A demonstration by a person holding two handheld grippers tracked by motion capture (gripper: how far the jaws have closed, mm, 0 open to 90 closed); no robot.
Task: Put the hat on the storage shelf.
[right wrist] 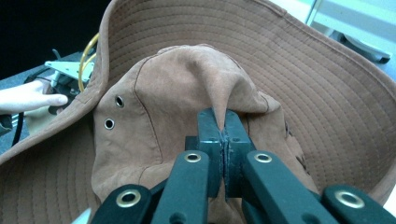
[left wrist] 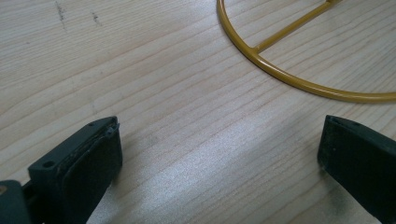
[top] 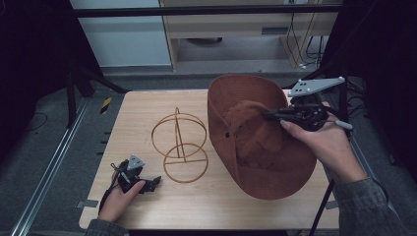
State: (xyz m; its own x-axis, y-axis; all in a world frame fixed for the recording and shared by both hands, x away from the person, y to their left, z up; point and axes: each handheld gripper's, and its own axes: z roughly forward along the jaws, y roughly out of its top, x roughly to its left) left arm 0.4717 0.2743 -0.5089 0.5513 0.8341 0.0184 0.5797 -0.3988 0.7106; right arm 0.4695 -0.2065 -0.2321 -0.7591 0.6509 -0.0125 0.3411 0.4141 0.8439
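A brown wide-brimmed hat [top: 255,132] is tilted up at the right of the table, its far brim raised. My right gripper [top: 269,114] is shut on a fold of the hat's crown [right wrist: 219,93], pinching the cloth between its pads. A gold wire stand [top: 179,145] made of rings stands at the table's middle, left of the hat. My left gripper [top: 156,183] rests at the front left of the table, held in a hand, jaws open with bare wood between them; the stand's base ring [left wrist: 299,79] lies just ahead of it.
The wooden table [top: 142,113] ends close behind the hat and stand. A dark metal frame and floor rails run along the left. Pale cabinets and hanging cables stand beyond the far edge.
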